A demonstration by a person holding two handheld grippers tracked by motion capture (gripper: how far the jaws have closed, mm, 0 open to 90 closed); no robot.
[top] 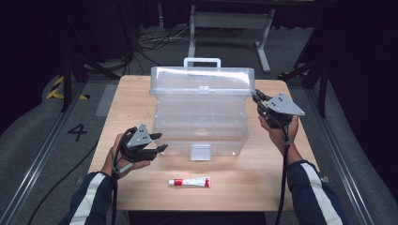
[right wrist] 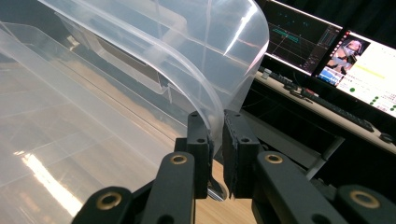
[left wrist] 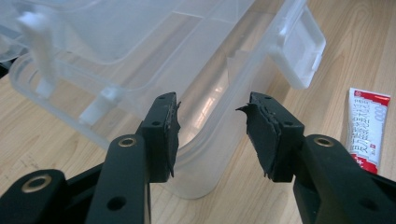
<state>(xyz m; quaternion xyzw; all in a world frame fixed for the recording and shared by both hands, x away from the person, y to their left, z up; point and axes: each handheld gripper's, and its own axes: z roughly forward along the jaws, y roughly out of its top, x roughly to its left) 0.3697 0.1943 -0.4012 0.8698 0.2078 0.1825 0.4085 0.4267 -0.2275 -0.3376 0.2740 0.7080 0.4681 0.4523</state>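
left gripper point(left wrist: 212, 135): jaws apart, at clear storage box point(top: 202, 117) front corner | right gripper point(right wrist: 217, 154): clamped on raised lid point(right wrist: 205, 65) edge | tube point(top: 189, 182): lying on table point(top: 244, 187)

We cannot read the tube's point(top: 189, 182) small print beside the clear box point(top: 202, 112), whose far side the right gripper view crops.
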